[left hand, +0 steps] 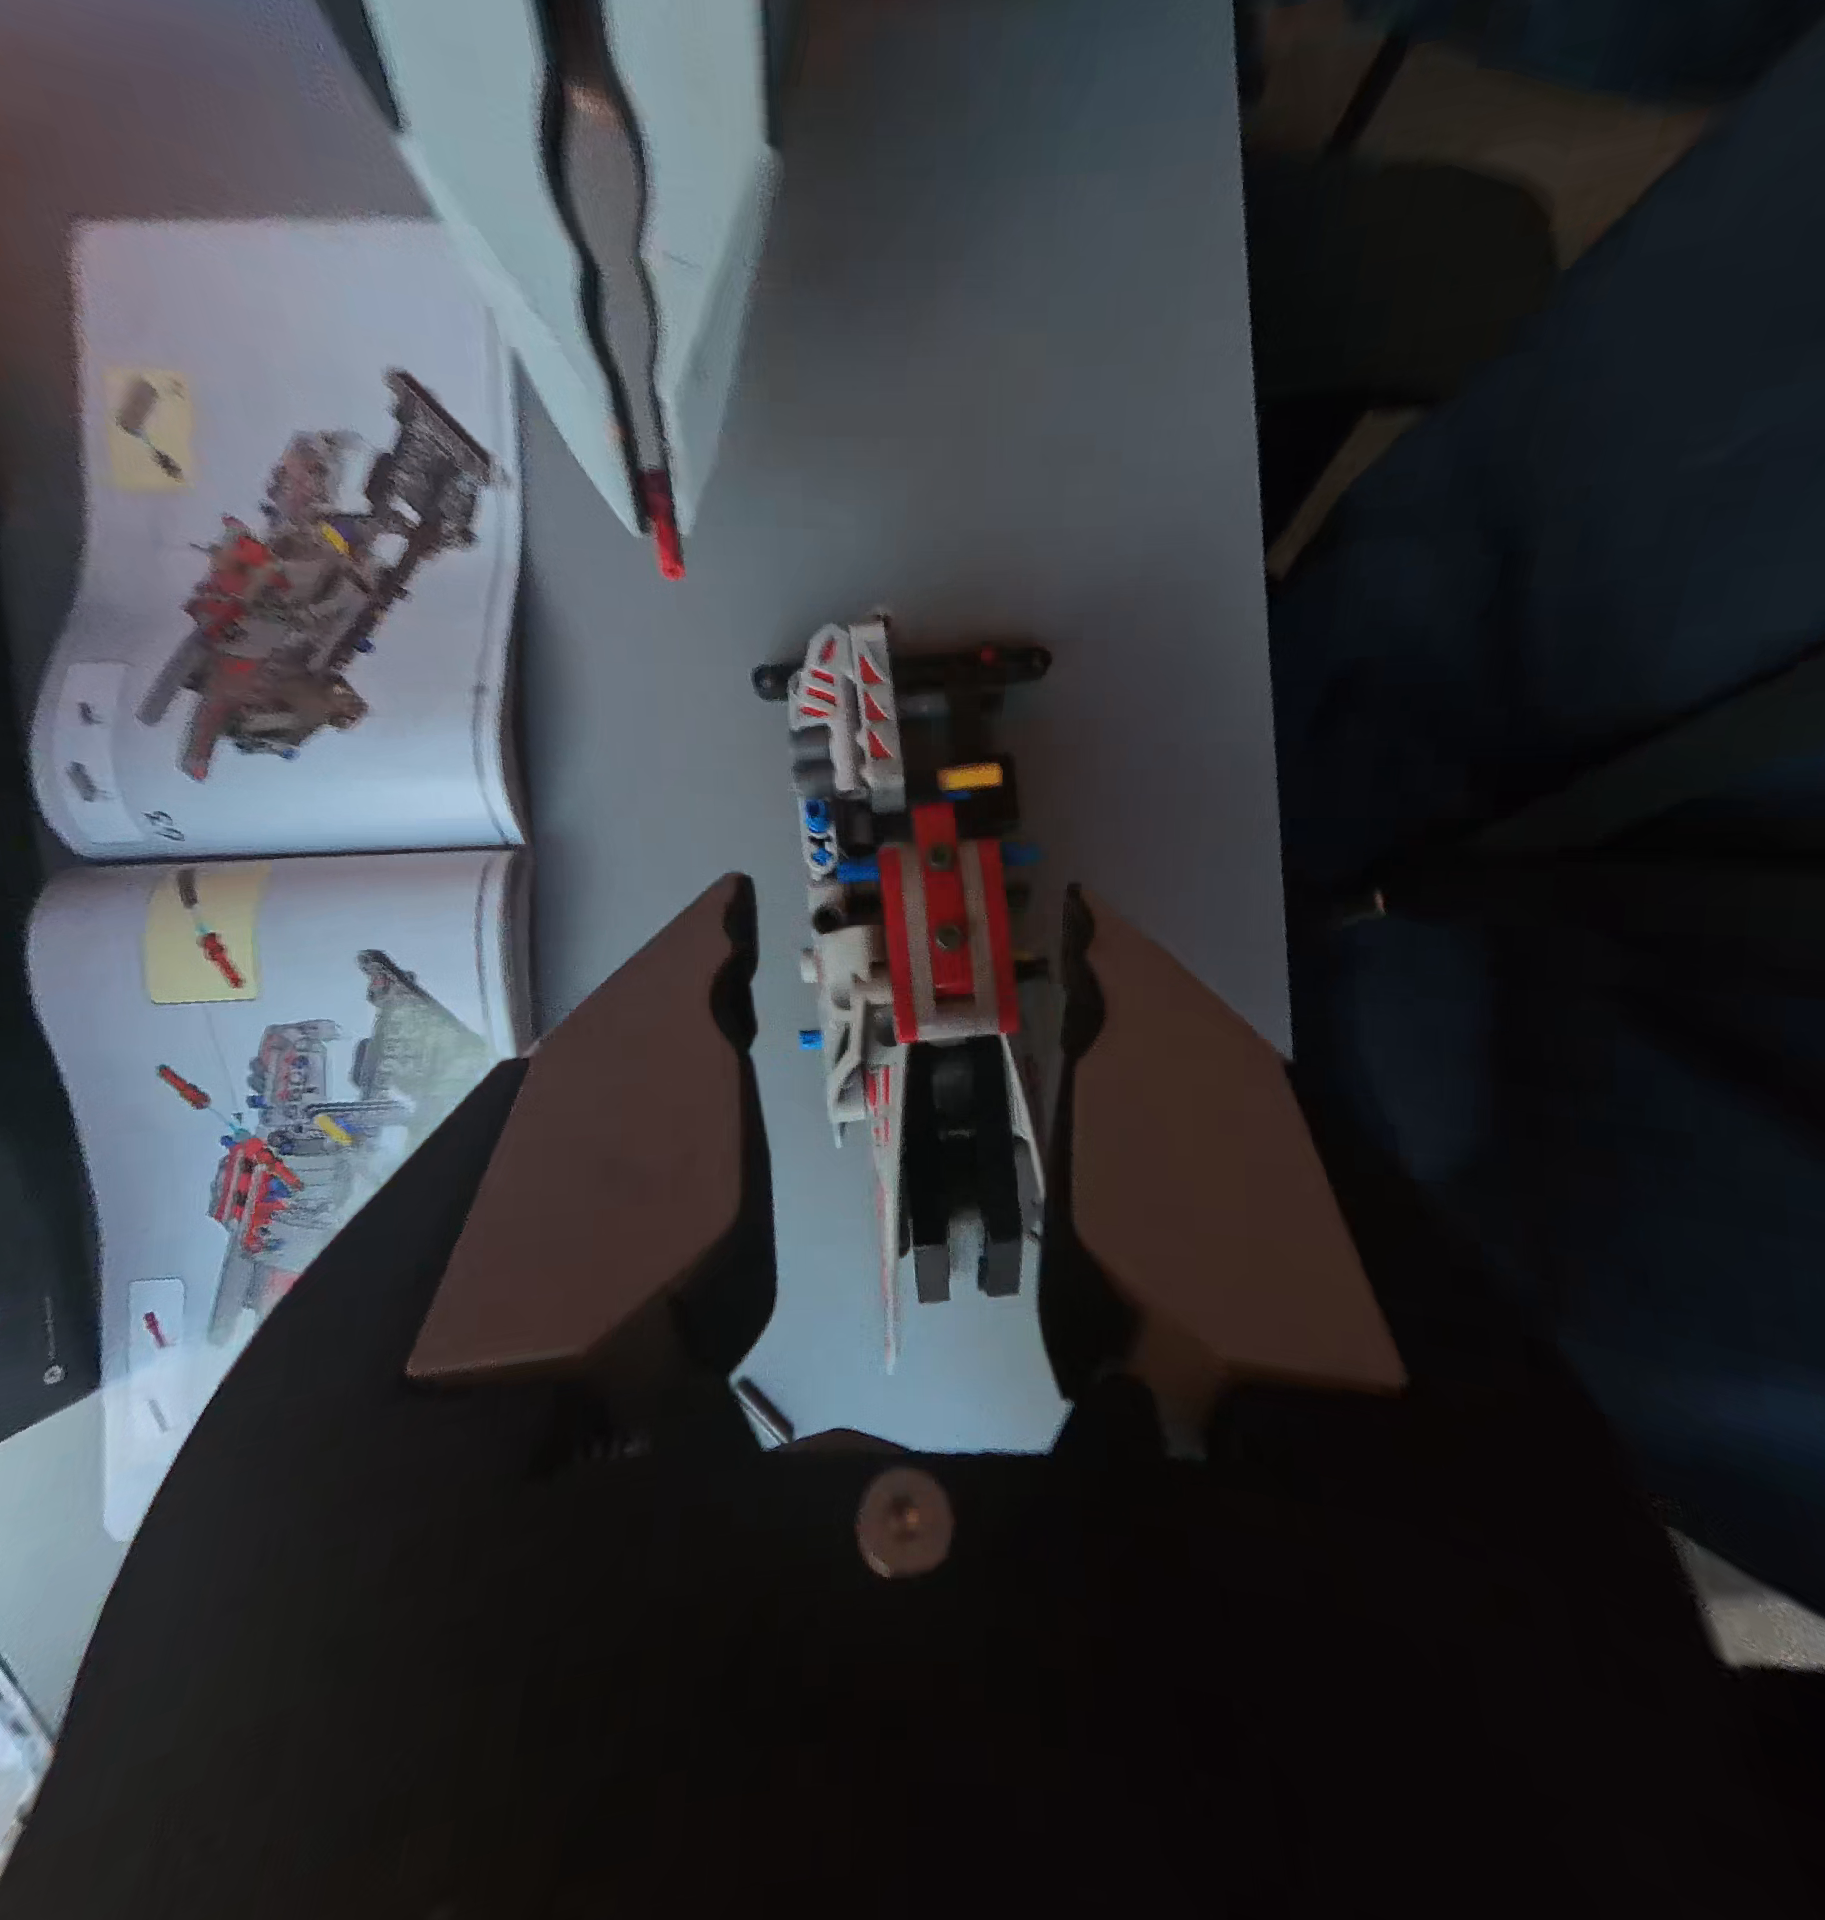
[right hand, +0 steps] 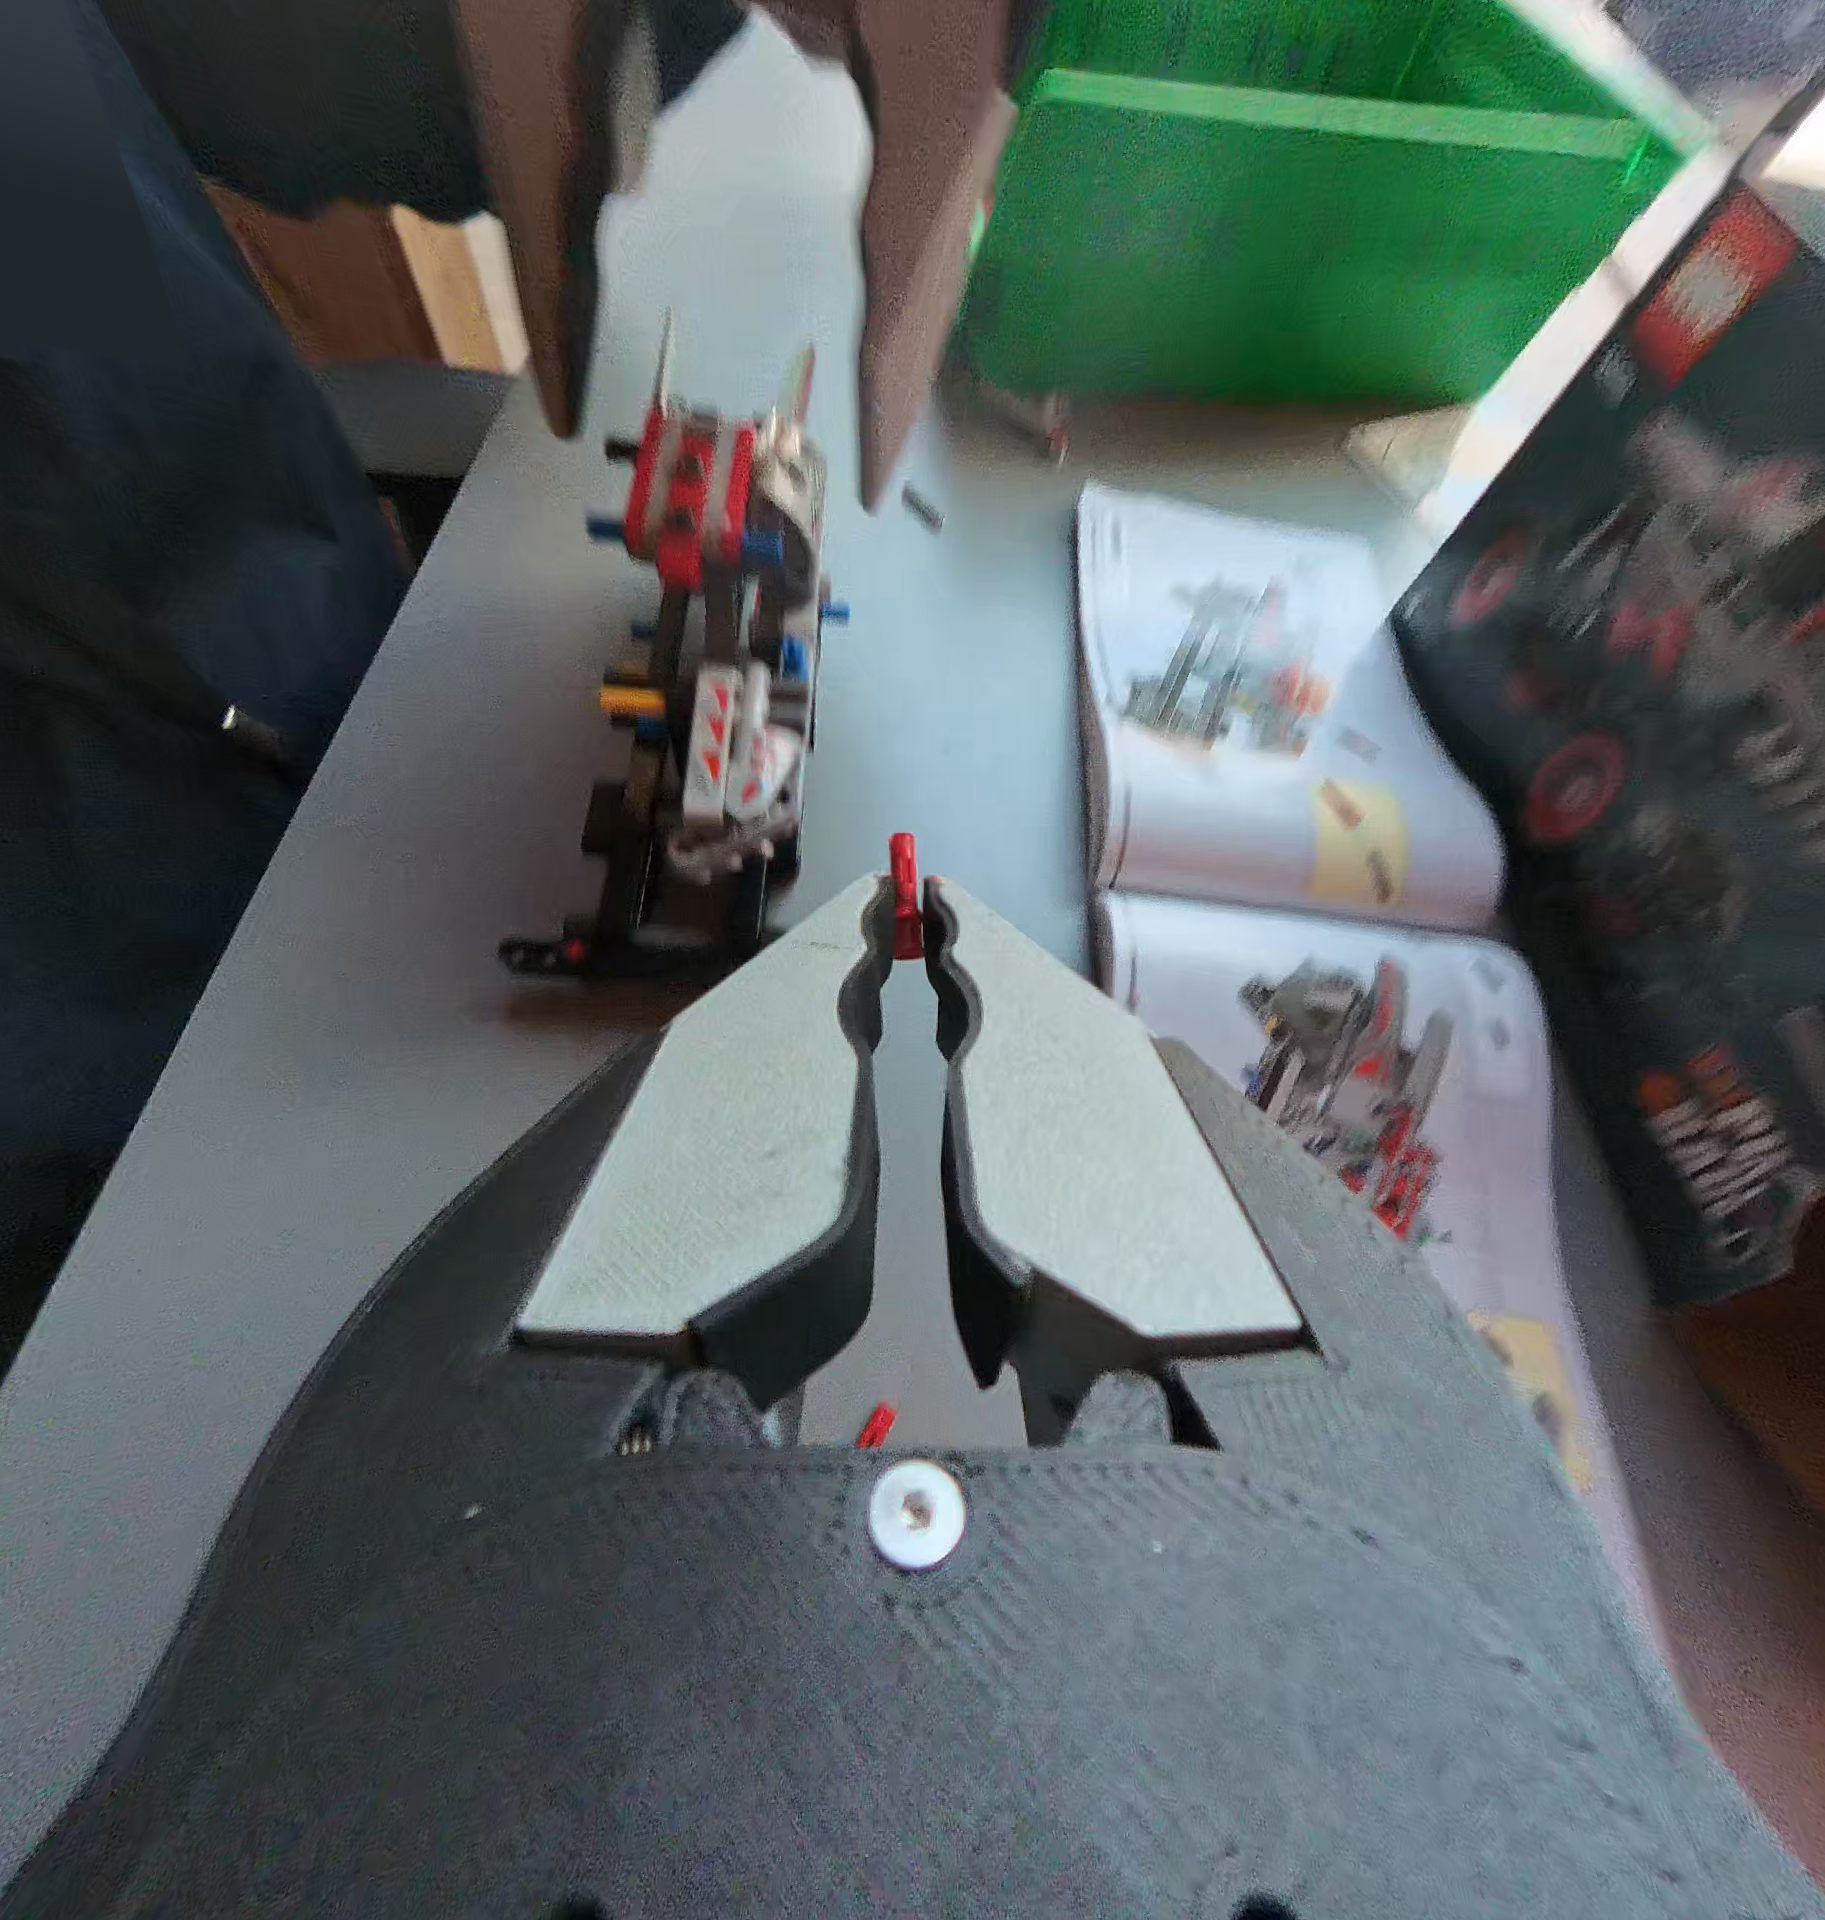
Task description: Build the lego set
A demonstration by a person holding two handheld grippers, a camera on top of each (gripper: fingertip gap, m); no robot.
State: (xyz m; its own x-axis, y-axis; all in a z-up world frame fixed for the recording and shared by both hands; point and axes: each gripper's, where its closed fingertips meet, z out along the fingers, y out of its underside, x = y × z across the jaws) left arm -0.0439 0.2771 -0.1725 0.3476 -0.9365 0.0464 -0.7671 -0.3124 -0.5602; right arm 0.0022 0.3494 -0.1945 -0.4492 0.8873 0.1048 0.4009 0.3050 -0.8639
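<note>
- Paper instruction booklet (left hand: 284,790) lies open at far left in the left wrist view, on the grey table (left hand: 1126,364); both pages show a fuller vehicle than the one on the table.
- Left gripper (left hand: 908,935), brown fingers, spread wide and gripping nothing; jaws straddle the near half of the model with gaps on both sides.
- Lego model (left hand: 913,904) sits on the table near its right edge, part built: black frame, red and white panels, blue pins sticking out. No wheels visible, so I'd judge plenty left to build.
- Long axis runs straight away from the left camera; the tapered white end points back toward that gripper, the black crossbar end points at the right gripper.
- Right gripper (right hand: 910,883), pale fingers, pinched tight on a small red pin (right hand: 903,883), hanging near the crossbar end, not touching.
- Likely next: seat the pin in the model.
- Green bin (right hand: 1303,229) and dark set box (right hand: 1666,727) at right in the right wrist view.
</note>
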